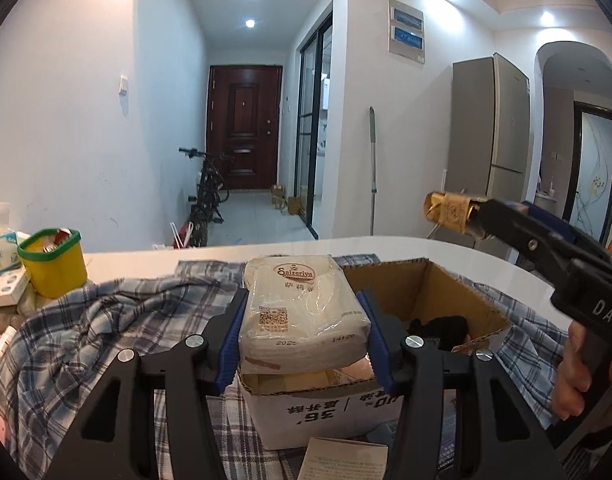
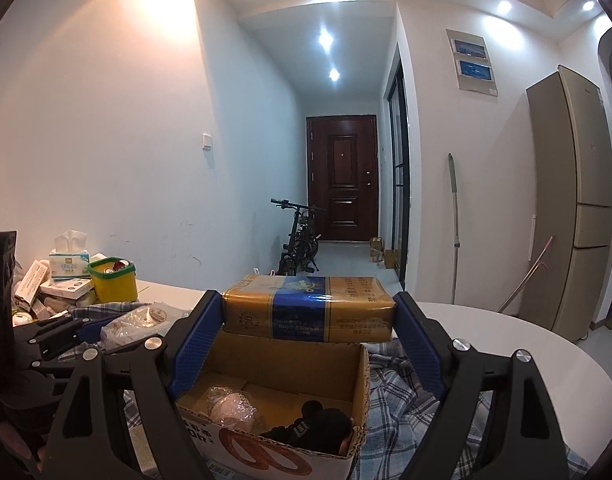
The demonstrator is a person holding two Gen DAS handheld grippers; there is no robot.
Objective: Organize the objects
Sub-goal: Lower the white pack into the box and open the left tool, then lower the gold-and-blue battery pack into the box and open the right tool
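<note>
While I hold both tools over the cardboard box, my left gripper is clenched on a plastic-wrapped pack of napkins, its blue pads pressing the pack's two sides. The pack hangs just above the near edge of the box, not resting on it. My right gripper grasps a gold and blue carton by its two ends, level, over the far rim of the box. Inside the box lie a black cap and a crinkled clear-wrapped bundle. The box stands on a plaid cloth spread over the white table. To the left of the box, farther back on the table, stands a yellow tub with a green rim, with a tissue box and small cartons just beside it. Well beyond the box, a bicycle leans in the hallway before a dark red door, and a fridge stands off to the right.
</note>
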